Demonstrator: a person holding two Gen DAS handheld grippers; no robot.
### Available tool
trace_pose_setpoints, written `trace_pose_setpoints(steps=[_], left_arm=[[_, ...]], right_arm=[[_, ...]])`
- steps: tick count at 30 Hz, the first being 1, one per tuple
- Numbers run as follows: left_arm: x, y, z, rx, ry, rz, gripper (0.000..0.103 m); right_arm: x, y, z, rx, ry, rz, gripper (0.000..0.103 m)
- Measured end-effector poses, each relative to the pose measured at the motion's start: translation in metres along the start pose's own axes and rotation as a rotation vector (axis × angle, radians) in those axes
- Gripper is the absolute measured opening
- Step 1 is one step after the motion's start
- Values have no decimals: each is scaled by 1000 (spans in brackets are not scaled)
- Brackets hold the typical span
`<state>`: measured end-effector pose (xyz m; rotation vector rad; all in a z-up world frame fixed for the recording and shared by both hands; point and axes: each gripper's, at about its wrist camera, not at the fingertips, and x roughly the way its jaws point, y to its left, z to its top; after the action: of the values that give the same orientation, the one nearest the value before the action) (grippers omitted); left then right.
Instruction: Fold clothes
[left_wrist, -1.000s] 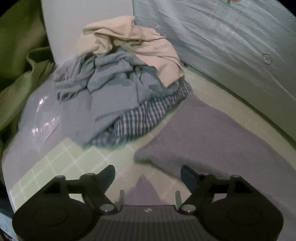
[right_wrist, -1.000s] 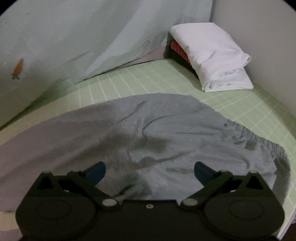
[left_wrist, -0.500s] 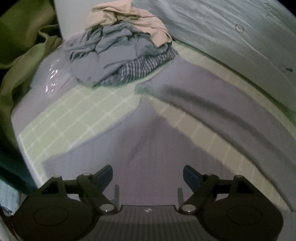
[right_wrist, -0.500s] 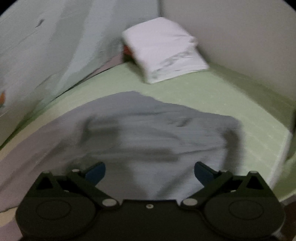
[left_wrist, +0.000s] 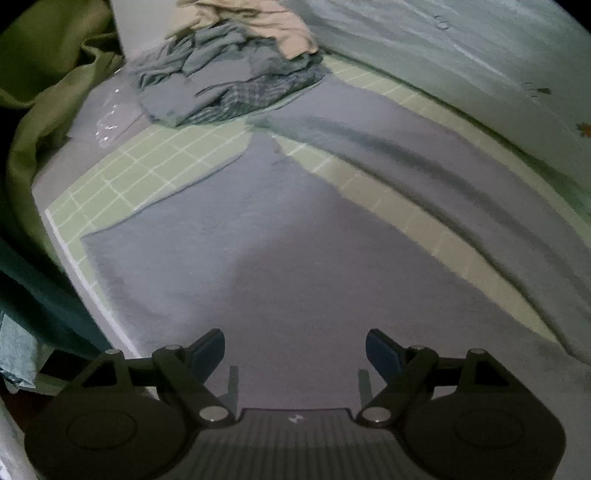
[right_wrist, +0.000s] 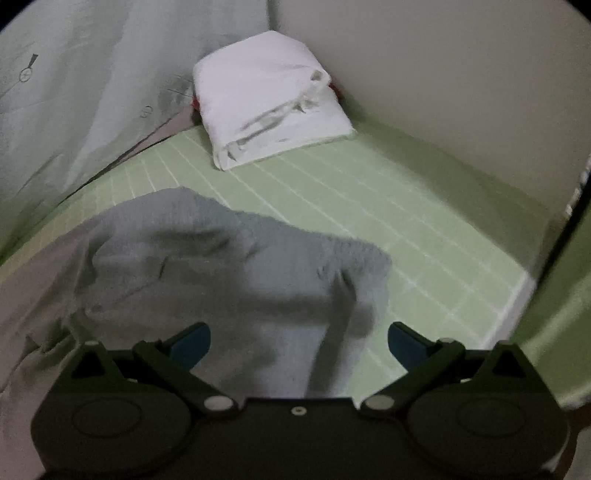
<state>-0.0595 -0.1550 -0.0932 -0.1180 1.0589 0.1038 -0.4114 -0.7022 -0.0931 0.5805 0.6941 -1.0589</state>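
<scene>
A pair of grey trousers (left_wrist: 295, 229) lies spread on the green checked bed sheet (left_wrist: 147, 166), its two legs running away towards the far left in the left wrist view. My left gripper (left_wrist: 295, 354) hangs over the near leg, open, with nothing between its fingers. In the right wrist view the waist end of the grey trousers (right_wrist: 229, 266) lies rumpled, with a fold near its right edge. My right gripper (right_wrist: 299, 338) is open above that end, nothing between its fingers.
A heap of unfolded clothes (left_wrist: 236, 70), beige, grey-blue and plaid, sits at the far end of the bed. A folded white pillow (right_wrist: 269, 96) lies in the far corner by the wall. A pale curtain (left_wrist: 461, 48) lines one side; an olive drape (left_wrist: 44, 74) hangs left.
Both grippers have pulled back along the bed, towards its near edge. The clothes heap now looks farther off, more of the trousers' legs show, and the waist end is more bunched. Both stay open.
</scene>
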Motion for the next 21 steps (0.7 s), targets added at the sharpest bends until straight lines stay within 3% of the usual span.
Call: trace_pose_setpoints(steps=[9,17,21], left_arm=[[-3,-55,0,25,-29,-28,85],[16,-102,37,8,-48,-34,85],[34,-131,57,14,-36,-41,85]], right_arm=[[40,18,57,-132,-49,3,103],[91,47,101,-233,-52,-34,103],[130,60,116,-271,-14,-62,103]])
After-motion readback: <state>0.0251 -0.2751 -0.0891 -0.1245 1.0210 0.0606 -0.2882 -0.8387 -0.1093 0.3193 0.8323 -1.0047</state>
